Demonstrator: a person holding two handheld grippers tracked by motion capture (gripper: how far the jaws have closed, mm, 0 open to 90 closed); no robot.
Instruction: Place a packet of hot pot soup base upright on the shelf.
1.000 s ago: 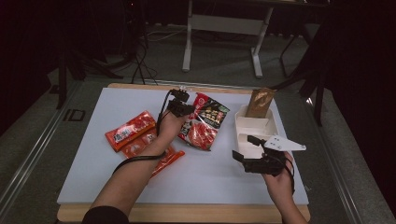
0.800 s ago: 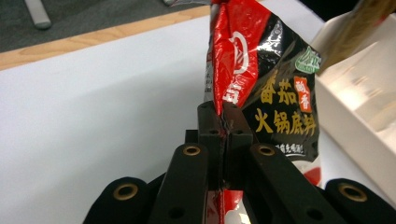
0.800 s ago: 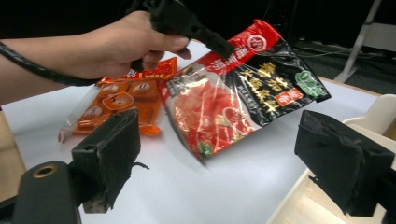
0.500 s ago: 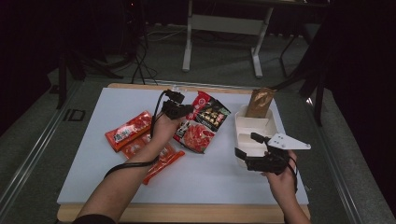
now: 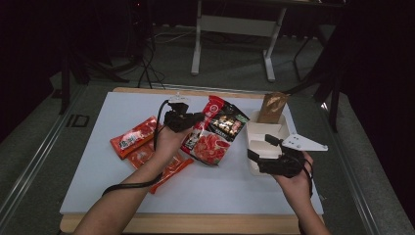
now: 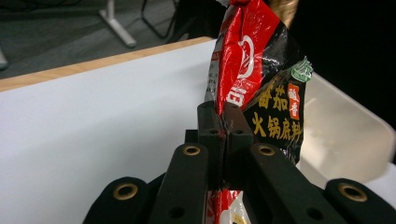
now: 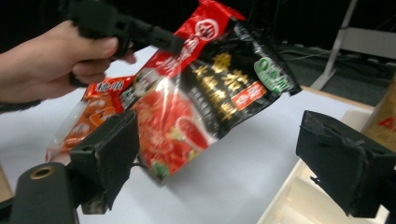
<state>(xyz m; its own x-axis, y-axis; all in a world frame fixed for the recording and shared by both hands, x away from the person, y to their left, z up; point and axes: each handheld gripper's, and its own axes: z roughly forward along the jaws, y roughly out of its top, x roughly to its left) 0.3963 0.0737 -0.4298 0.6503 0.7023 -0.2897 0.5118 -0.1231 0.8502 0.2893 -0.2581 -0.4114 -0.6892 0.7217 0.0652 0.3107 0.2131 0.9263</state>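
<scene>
Left tongs (image 6: 223, 122) pinching pouch (image 5: 214, 129) edge, lifting it off tabletop (image 5: 98, 166). Right tongs (image 7: 224, 163) spread, waiting beside tray (image 5: 254, 128). Placement pending; orange packets (image 5: 134, 137) remaining.

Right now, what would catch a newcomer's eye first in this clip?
The big red and black soup-base pouch, lifted off the white table near its middle and pinched at its edge by the shut left gripper. To its right, the right gripper waits with fingers apart beside a white compartment tray. Orange-red snack packets lie flat on the left side.
</scene>
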